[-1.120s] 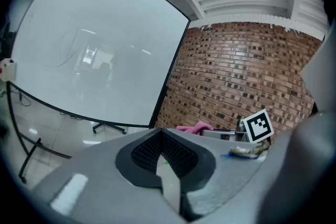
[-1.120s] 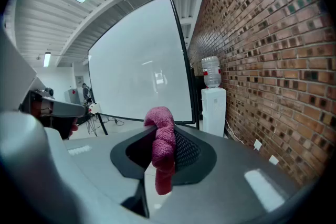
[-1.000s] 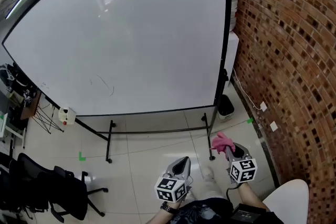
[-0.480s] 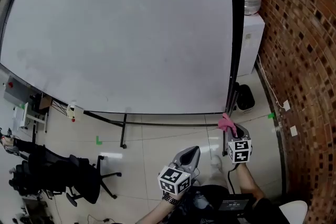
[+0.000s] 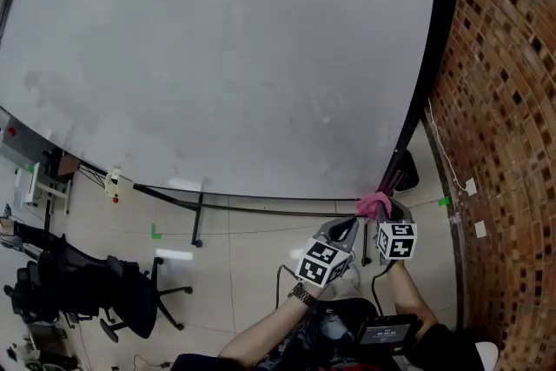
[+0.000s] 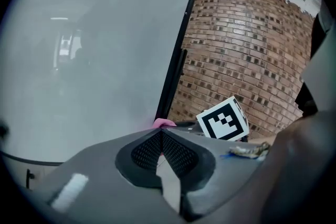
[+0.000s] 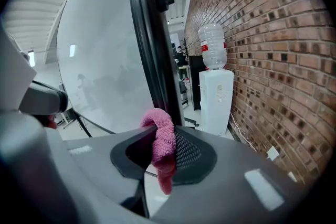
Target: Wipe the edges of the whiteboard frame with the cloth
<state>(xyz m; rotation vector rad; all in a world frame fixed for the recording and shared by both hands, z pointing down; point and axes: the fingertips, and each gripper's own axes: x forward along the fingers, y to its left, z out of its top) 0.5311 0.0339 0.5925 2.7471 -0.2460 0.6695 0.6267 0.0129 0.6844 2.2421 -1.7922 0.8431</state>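
Clamping the pink cloth point(image 7: 164, 147) between its closed jaws, the right gripper point(image 7: 160, 132) held it at the black whiteboard frame point(image 7: 152, 44), by its bottom right corner at lower centre-right of the head view, while the left gripper point(image 6: 160, 132), jaws pressed together on nothing, sat just beside it.

Fluffy pink cloth point(image 7: 159, 147); glossy whiteboard point(image 5: 217, 56), smooth black frame point(image 5: 426, 74).
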